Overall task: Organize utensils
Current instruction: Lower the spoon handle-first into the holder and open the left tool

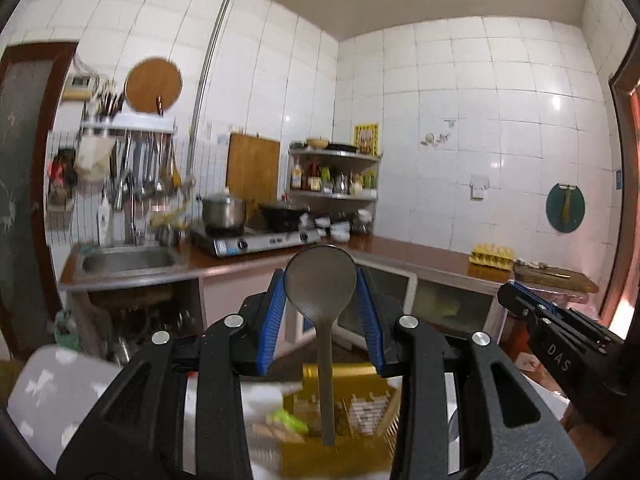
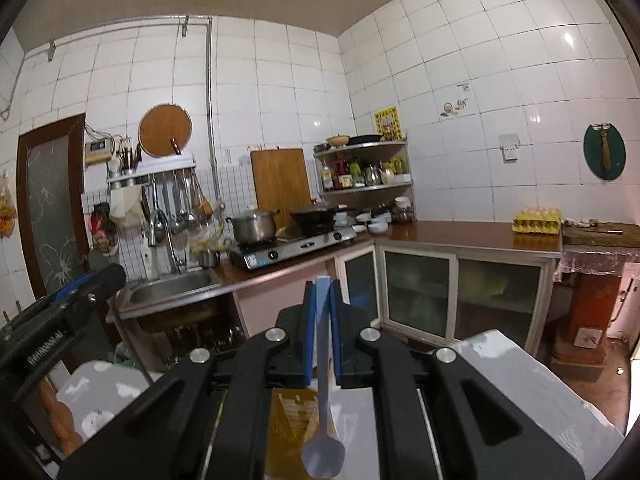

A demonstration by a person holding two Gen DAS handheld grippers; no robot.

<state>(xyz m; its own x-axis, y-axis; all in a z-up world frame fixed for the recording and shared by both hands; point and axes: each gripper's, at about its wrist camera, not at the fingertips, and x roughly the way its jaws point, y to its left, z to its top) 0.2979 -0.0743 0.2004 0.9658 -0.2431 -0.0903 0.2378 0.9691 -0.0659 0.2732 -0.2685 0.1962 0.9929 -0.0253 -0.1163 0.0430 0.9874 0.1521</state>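
Left wrist view: the left gripper [image 1: 320,280] points level, its ribbed blue pads [image 1: 270,320] clamping the round bowl of a matte grey spoon [image 1: 322,292], handle hanging down centre frame over a blurred yellow box [image 1: 360,384].

Right wrist view: the right gripper [image 2: 322,292] pinches narrowly a pale blue spoon [image 2: 323,432] by its handle tip, bowl dangling at bottom centre.

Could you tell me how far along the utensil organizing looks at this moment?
Nothing looks put away yet. In hand: the left gripper holds a grey spoon by its bowl, handle hanging down; the right gripper is shut on a blue spoon by its handle end, bowl hanging down. Both hang above a yellow rack. Left: setting both spoons down.
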